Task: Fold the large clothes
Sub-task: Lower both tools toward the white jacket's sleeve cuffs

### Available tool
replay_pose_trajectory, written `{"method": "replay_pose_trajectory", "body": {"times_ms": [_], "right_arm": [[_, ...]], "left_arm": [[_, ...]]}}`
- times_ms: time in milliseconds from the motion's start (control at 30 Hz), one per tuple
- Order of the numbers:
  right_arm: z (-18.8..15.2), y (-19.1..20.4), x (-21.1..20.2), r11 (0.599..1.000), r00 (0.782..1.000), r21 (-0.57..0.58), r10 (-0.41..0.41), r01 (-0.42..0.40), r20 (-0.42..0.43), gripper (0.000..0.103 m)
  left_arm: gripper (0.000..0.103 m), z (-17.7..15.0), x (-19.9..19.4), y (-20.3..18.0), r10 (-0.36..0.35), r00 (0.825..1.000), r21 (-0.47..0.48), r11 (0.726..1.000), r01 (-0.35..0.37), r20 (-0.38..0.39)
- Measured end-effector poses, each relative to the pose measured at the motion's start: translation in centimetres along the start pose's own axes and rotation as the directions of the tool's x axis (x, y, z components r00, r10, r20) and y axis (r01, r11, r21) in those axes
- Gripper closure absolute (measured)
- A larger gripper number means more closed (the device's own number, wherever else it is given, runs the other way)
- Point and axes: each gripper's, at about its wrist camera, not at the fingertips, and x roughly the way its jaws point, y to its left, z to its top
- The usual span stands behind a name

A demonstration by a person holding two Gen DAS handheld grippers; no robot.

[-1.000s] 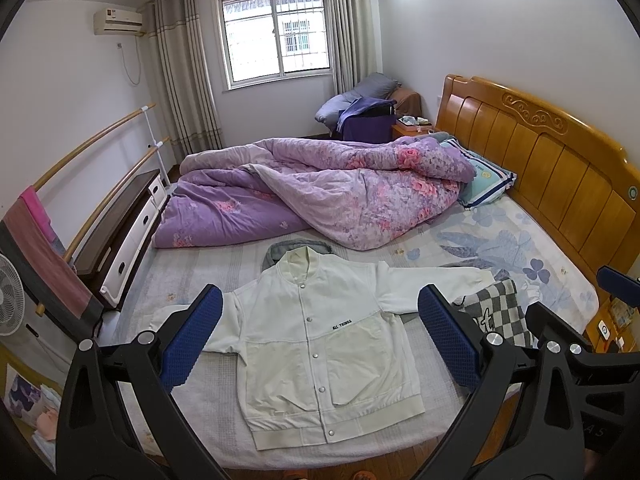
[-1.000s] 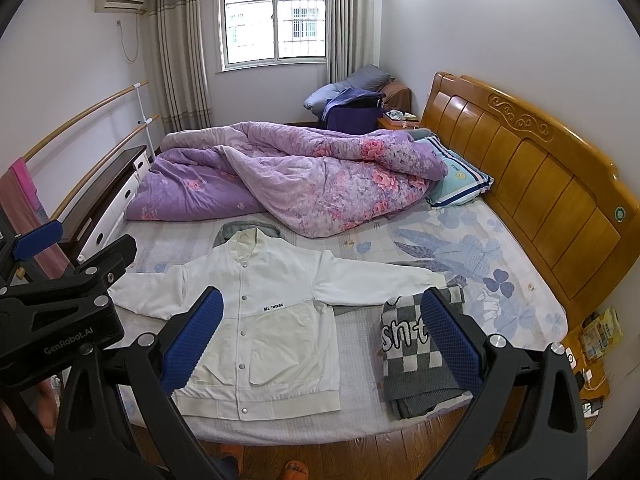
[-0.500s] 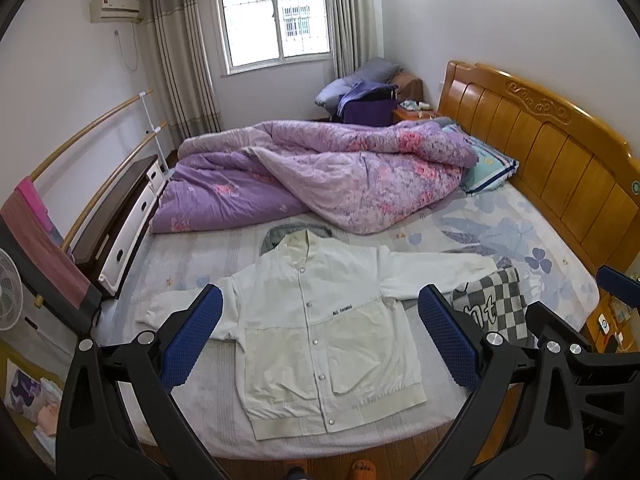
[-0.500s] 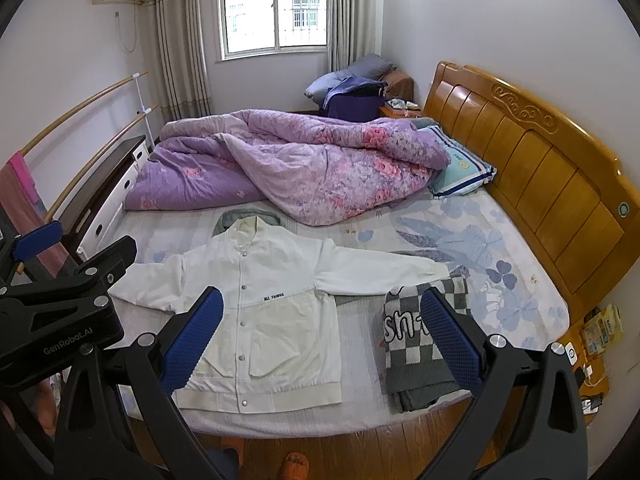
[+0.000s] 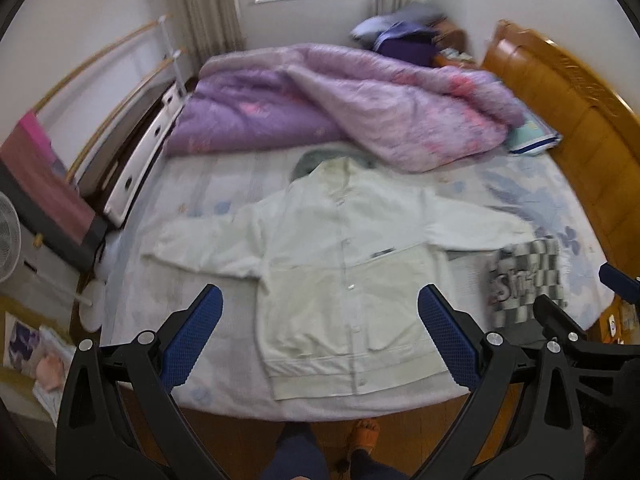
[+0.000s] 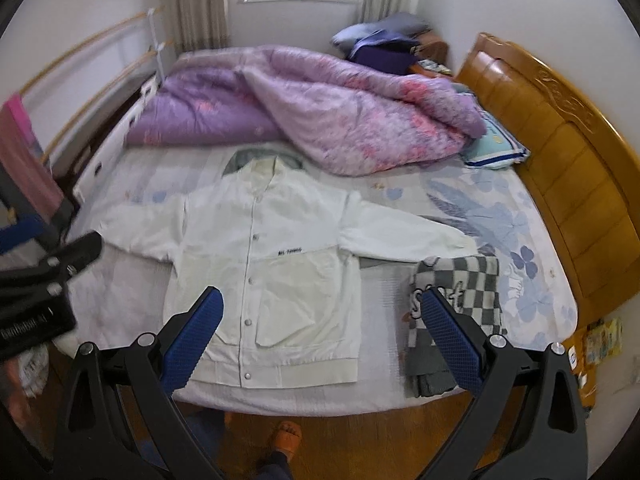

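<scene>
While both tools hang above the bed's near edge, the left hand-held gripper (image 5: 320,340) and the right hand-held gripper (image 6: 322,340) stand spread wide and empty, their blue textured pads apart. Just ahead, the white jacket (image 6: 272,264) lies flat and face-up on the bed (image 6: 520,312), snap-buttoned, hem nearest, collar farthest, sleeves out sideways; its long axis runs straight away, roughly centred under the left tool. Right of it sits a folded checkered garment (image 6: 460,300); beyond, a rumpled purple quilt (image 6: 340,120).
</scene>
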Motion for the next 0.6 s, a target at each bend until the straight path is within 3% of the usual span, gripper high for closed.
{"method": "replay_pose_trajectory", "body": {"times_ms": [67, 167, 267, 367, 533, 600], "right_arm": [[0.7, 2.0, 2.3, 1.0, 0.999, -0.021, 0.003, -0.004, -0.032, 0.008], [2.1, 5.8, 6.5, 0.998, 0.995, -0.044, 0.033, -0.037, -0.092, 0.008], [3.8, 9.8, 10.9, 0.997, 0.991, -0.069, 0.036, -0.045, -0.132, 0.008], [5.4, 13.4, 14.4, 0.995, 0.989, -0.082, 0.049, -0.061, -0.142, 0.008], [7.9, 19.9, 21.4, 0.985, 0.972, -0.078, 0.135, -0.152, -0.193, 0.008], [8.5, 21.5, 24.0, 0.982, 0.96, -0.036, 0.174, -0.187, -0.22, 0.009]], "left_arm": [[0.005, 0.4, 2.8, 3.4, 0.004, 0.999, -0.038, 0.999, -0.006, -0.036], [0.005, 0.9, 7.9, 9.1, -0.049, 0.993, -0.118, 0.992, 0.036, -0.109], [0.005, 0.8, 12.5, 15.5, -0.092, 0.994, -0.226, 0.971, 0.075, -0.064], [0.005, 0.4, 18.2, 22.6, -0.127, 0.987, -0.359, 0.93, 0.084, -0.099], [0.005, -0.6, 27.5, 33.3, -0.099, 0.969, -0.47, 0.883, -0.019, -0.226], [0.005, -1.3, 30.6, 38.3, -0.13, 0.969, -0.552, 0.834, -0.009, -0.212]]}}
